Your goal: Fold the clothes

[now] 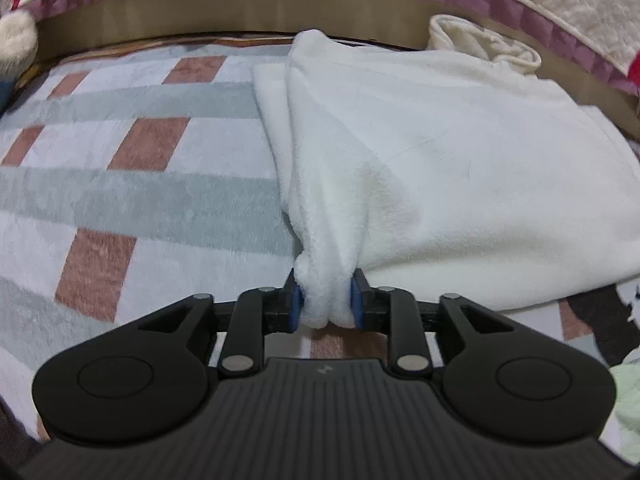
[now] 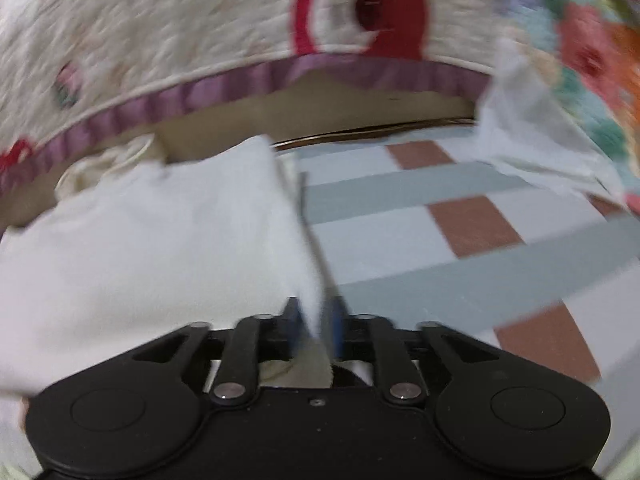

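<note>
1. Your left claw is pinched tight on a bunched near corner of the white fleece garment, blue pads pressing into the pile from both sides.
2. Your right claw has a thin edge of that same white cloth running between its pads; the picture is smeared, so I cannot tell if those pads are really biting or just straddling the edge.
3. That garment lies on the plaid blanket, already doubled over, its long folded edge running away from your left claw toward a cream piece of cloth at the far side.
4. Quilted bedding with a purple ruffle hangs just behind it all.
5. By my read you're mid-fold: both near corners taken up, next fold not yet laid.
6. Next move calls for a firm right-hand grip first, then both corners lifted together and carried evenly across to the far edge, keeping the cloth taut so the fleece lands flat and square, without dragging the lower layer.
</note>
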Available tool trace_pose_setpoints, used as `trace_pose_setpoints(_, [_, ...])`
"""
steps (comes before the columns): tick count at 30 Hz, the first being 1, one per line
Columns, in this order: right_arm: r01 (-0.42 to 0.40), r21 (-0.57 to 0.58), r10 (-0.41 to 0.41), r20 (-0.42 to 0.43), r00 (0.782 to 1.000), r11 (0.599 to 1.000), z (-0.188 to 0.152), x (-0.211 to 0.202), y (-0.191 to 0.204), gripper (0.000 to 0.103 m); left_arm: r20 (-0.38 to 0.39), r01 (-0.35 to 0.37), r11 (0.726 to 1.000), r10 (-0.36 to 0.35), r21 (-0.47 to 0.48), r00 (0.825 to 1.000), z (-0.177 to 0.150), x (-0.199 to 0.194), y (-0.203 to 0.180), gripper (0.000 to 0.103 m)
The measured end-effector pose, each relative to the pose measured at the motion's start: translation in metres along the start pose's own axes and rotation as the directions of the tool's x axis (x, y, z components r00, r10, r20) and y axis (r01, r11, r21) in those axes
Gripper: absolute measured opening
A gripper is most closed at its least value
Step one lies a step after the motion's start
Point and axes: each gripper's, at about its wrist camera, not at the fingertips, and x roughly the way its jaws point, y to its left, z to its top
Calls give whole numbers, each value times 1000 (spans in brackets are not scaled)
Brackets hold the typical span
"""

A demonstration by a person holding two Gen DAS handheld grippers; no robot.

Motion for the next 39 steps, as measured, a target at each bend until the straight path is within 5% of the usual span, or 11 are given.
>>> trace_pose_setpoints(1, [19,22,-19,-3,1000,1000,-1,-4,-3,54,-6,25,999,-25,-48,1000,0,-2,6,29])
trace_pose_setpoints(5, [28,146,-24,-26,999,989,-5,-25,-26,62,-1,165,945,-173,-284,985,-4,-11,32,38])
trace_pose_setpoints(11, [-141,497,209,-84,974,856,-37,-29,-46,62,33,350,739,-407,-575,913,-29,-5,52,42])
trace_pose_setpoints(15, [-231,508,308,-71,949,830,-46,-10,-24,61,26,345,630,-458,-696,889,-44,11,44,50])
trace_pose_setpoints(18, [-235,354,272,-59,960,905,-43,2,4,57,18,276,613,-392,-740,920,-49,20,37,51])
trace_pose_setpoints(23, [-261,418,286,5,958,870,-42,17,12,59,99,247,610,-266,-753,959,-46,22,27,51])
trace_pose_setpoints(28, [-177,300,178,24,984,937,-25,16,36,60,112,233,640,-225,-732,968,-42,21,20,51])
trace_pose_setpoints(29, [-198,323,193,48,980,926,-22,15,31,53,117,232,641,-218,-732,969,-42,20,20,50])
trace_pose_setpoints(30, [-243,345,225,91,970,907,-18,11,25,17,123,231,642,-210,-731,970,-42,20,20,45])
trace_pose_setpoints(32, [-330,365,289,162,943,871,-11,5,14,16,140,256,646,-226,-719,964,-42,19,21,14])
trace_pose_setpoints(39, [-279,418,266,90,960,865,-36,10,2,24,174,285,602,-237,-746,956,-46,11,40,16])
